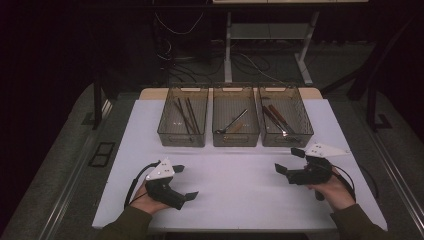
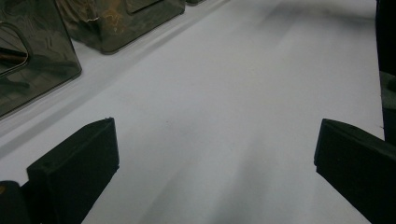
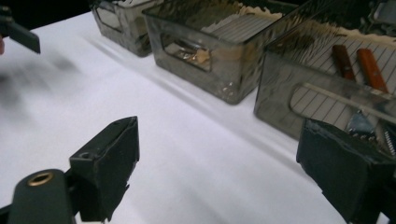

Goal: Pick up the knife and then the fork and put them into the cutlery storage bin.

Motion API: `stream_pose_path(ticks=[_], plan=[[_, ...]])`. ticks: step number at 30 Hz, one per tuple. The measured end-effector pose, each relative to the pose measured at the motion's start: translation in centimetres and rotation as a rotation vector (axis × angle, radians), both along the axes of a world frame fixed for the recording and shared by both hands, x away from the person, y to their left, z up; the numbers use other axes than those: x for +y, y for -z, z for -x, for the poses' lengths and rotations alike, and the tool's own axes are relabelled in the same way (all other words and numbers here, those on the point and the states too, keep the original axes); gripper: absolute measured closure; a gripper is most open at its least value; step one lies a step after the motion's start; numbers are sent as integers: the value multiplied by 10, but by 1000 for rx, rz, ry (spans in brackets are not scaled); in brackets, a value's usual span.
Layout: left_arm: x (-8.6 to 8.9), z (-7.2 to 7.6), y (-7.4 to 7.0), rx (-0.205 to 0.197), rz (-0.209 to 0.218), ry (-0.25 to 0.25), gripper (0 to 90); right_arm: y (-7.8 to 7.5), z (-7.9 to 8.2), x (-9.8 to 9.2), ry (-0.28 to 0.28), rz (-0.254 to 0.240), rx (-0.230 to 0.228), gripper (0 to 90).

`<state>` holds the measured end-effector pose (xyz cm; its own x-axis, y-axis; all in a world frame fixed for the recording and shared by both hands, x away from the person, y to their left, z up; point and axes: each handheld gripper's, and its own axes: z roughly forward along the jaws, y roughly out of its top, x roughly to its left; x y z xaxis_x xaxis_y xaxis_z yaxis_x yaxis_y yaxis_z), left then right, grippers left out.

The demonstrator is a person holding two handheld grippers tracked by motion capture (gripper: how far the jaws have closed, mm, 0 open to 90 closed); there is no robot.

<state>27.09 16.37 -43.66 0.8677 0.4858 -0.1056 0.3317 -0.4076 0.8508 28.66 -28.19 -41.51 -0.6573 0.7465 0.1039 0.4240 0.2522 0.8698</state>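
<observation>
My left hand-held gripper (image 1: 186,182) rests low over the white desk (image 1: 235,190) at the near left. Its jaws stand wide apart with nothing between them; in the left gripper view only bare desk surface lies between the two black pads.

My right hand-held gripper (image 1: 290,160) sits at the near right of the desk, just in front of the right bin (image 1: 285,122). Its jaws are also spread wide and grip nothing.

Three smoked transparent bins stand side by side in a row at the far half of the desk:
- The left bin (image 1: 183,122) holds several thin dark sticks (image 1: 186,115), possibly chopsticks.
- The middle bin (image 1: 235,123) holds a metal utensil (image 1: 232,124) lying diagonally.
- The right bin holds wooden-handled cutlery (image 3: 359,65); in the right gripper view two brown handles lie side by side on its ribbed floor.

Neither hand-held gripper touches a bin.
</observation>
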Motion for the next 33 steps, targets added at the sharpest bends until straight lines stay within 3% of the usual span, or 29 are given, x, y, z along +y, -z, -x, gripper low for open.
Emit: stream_pose_path(ticks=[20,27,33], plan=[[0,0,0,-3,-2,0,0,23,27,-3,-48,24,51,133],[0,1,-1,-4,-6,1,0,27,30,-4,-53,48,49,133],[-1,1,0,-3,-6,2,0,27,29,-7,-45,42,50,133]])
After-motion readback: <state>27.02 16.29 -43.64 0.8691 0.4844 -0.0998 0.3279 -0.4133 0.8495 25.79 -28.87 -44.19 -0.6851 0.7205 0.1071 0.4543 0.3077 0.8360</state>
